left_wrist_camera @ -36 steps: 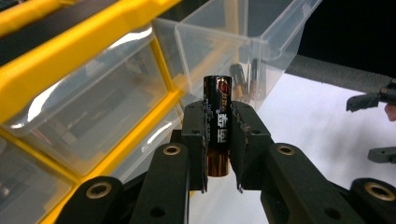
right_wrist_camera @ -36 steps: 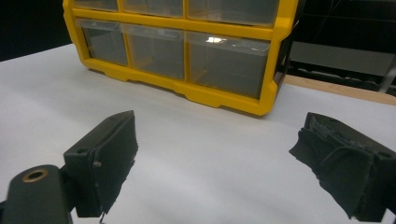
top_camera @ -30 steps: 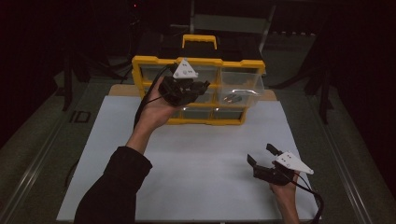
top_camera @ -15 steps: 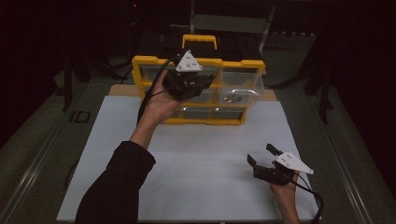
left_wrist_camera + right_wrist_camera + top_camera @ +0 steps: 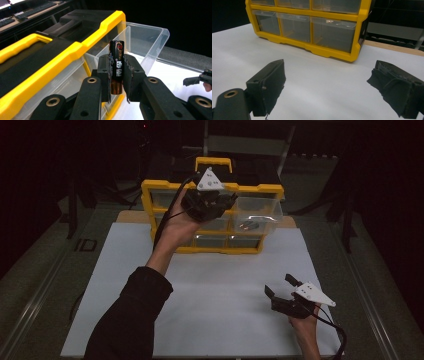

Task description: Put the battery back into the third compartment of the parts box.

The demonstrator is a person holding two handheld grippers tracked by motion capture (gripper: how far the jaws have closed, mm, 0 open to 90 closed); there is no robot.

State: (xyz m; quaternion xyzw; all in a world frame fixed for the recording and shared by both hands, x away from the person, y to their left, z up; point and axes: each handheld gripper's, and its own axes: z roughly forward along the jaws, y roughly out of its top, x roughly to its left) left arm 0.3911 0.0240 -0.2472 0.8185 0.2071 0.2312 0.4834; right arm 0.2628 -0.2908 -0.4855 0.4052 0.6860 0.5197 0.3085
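Black jaws of the left gripper (image 5: 117, 75) are pinching a slim black cylindrical battery (image 5: 117, 65) with red and white print and a coppery lower band, holding it upright so its ends are staying free above and below the pads. That upright pinch around the middle is probably keeping the smooth, round casing from rolling out and leaving it ready to be dropped end-first or tipped into a bin.

In the high view the left gripper (image 5: 212, 202) is hovering over the far middle of the table, just above the yellow plastic organiser box with clear drawers (image 5: 165, 187). One clear plastic drawer (image 5: 146, 41) is standing pulled out toward the right of the box, its thin glossy walls open at the top; the battery is hanging right beside its rim, so this drawer looks like the intended destination. Something small and dark is lying inside it, too blurred to name.

Near the right edge, the right gripper (image 5: 282, 287) is resting low over the matte white table sheet (image 5: 225, 285), its worn, rough-edged rubber pads (image 5: 273, 80) spread wide and holding nothing, apparently parked out of the way.
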